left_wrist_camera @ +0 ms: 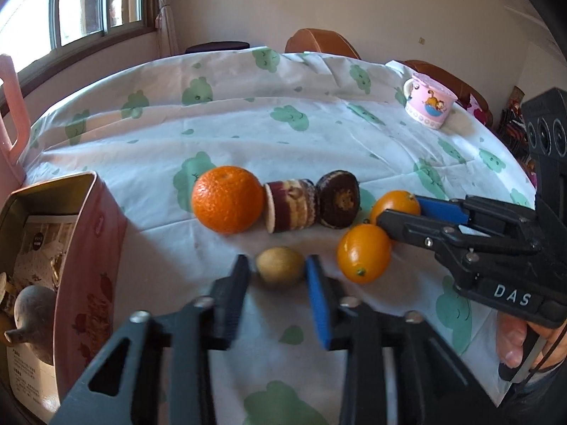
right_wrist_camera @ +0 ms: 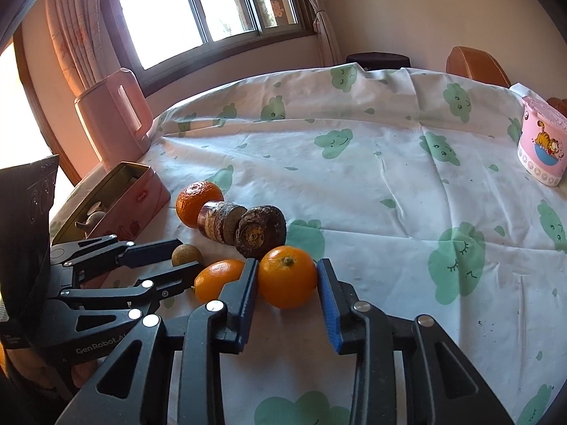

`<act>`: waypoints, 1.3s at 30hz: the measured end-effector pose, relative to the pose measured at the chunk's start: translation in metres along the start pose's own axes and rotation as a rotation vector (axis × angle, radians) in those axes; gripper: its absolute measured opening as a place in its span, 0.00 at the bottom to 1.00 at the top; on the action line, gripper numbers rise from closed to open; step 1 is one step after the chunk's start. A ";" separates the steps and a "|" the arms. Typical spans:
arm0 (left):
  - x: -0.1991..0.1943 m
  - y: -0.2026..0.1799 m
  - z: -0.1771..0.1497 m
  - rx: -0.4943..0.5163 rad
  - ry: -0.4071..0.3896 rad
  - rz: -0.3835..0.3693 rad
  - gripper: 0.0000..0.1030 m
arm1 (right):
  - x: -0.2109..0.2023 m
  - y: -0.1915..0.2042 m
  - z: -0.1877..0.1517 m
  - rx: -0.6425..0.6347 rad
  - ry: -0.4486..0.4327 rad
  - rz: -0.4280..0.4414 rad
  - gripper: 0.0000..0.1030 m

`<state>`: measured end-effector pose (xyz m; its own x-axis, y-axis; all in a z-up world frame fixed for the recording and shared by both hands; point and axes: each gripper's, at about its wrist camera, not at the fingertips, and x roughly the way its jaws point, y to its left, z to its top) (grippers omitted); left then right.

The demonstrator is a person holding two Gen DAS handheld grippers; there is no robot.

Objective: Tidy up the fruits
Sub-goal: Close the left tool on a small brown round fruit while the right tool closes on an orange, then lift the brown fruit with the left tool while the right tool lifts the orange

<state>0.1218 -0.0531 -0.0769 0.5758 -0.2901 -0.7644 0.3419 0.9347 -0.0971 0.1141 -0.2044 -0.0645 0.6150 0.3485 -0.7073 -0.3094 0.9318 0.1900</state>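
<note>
Slippage was your risk: left hand-held gripper [left_wrist_camera: 278,276] pinched the round longan [left_wrist_camera: 280,267], right hand-held gripper [right_wrist_camera: 287,279] clamped a kumquat [right_wrist_camera: 287,276]; either could've squirted free.

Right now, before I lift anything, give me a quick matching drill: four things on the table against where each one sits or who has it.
Things:
1. small brown fruit
2. round orange fruit
3. large orange
4. pink mug

Places or states:
A. far right of the tablecloth, alone
B. between the left gripper's pads
C. left end of the fruit row, nearest the pink tin
D. between the right gripper's pads

Pairs: 1-B, 2-D, 3-C, 4-A
</note>
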 end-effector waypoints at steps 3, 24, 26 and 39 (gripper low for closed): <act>-0.001 -0.001 0.000 0.006 -0.006 0.000 0.29 | -0.005 0.001 -0.001 -0.007 -0.027 -0.009 0.34; -0.034 -0.007 -0.004 0.036 -0.197 0.108 0.29 | -0.029 0.016 -0.003 -0.082 -0.160 -0.034 0.34; -0.038 -0.007 -0.005 0.033 -0.217 0.118 0.29 | -0.031 0.018 -0.004 -0.090 -0.169 -0.032 0.34; -0.053 -0.007 -0.010 0.022 -0.304 0.158 0.29 | -0.041 0.021 -0.006 -0.113 -0.226 -0.026 0.34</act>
<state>0.0813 -0.0426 -0.0419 0.8168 -0.1929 -0.5437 0.2445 0.9694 0.0235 0.0781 -0.1997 -0.0357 0.7668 0.3502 -0.5380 -0.3627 0.9278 0.0869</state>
